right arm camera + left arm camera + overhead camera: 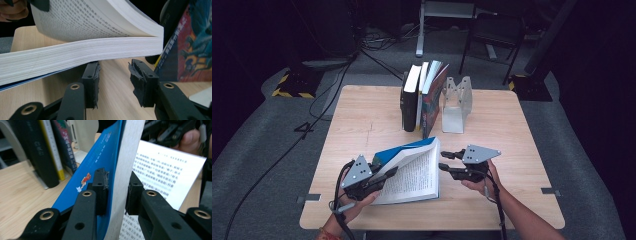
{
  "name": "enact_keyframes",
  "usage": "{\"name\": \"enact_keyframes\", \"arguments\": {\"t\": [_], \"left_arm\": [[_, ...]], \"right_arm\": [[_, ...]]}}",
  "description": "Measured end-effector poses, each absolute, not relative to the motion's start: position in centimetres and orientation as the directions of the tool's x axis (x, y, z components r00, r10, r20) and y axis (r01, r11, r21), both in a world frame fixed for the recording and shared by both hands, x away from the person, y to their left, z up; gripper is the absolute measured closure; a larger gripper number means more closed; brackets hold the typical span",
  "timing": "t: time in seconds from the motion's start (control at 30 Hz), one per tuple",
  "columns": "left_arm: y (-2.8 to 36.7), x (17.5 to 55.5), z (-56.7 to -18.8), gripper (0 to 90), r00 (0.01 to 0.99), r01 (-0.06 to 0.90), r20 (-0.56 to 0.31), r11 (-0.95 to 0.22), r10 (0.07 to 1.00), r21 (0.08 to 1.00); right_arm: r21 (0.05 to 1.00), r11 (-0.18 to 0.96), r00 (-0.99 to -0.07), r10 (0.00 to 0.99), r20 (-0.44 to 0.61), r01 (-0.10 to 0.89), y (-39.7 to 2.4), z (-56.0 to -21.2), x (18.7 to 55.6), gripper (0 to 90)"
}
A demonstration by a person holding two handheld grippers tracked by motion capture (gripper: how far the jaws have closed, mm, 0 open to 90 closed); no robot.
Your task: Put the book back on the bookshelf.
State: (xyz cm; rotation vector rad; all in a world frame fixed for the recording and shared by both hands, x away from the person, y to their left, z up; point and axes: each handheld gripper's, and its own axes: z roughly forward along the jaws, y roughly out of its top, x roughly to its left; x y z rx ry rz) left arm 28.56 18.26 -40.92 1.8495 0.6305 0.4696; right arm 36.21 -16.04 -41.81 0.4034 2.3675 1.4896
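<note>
An open book (414,175) with a blue cover lies near the front of the wooden table (362,115). Its left part, cover and a thick wad of pages (125,157), stands lifted off the rest. My left gripper (387,175) is shut on that lifted part; in the left gripper view (117,192) one pad presses the blue cover and the other the pages. My right gripper (446,161) hovers just right of the book's right edge, open. In the right gripper view (113,75) bare table shows between the jaws, and the page block (82,50) hangs above and beyond them.
Several books (422,95) stand upright at the table's far middle, beside a clear bookend (457,102) on their right. The nearest of them, with a colourful cover (192,47), stands to the right in the right gripper view. Chairs and cables lie on the floor beyond the table.
</note>
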Motion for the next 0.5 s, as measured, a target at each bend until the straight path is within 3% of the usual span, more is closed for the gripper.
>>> {"name": "enact_keyframes", "arguments": {"t": [0.2,0.37,0.5], "left_arm": [[18.9,27.9,-41.5,74.2,0.791,0.216,-0.001,-0.278,0.612,0.936],[18.3,27.3,-42.0,68.7,0.793,0.235,-0.002,-0.303,0.609,0.924],[19.3,28.2,-42.1,71.8,0.815,0.258,-0.093,-0.213,0.573,0.942]], "right_arm": [[0.911,0.409,-0.91,0.392,-0.136,0.04,-14.5,-40.7,35.9,58.7],[0.938,0.347,-0.922,0.364,-0.135,-0.001,-13.8,-40.3,36.0,58.8],[0.952,0.306,-0.936,0.335,-0.106,0.002,-13.3,-39.8,36.2,58.9]]}}
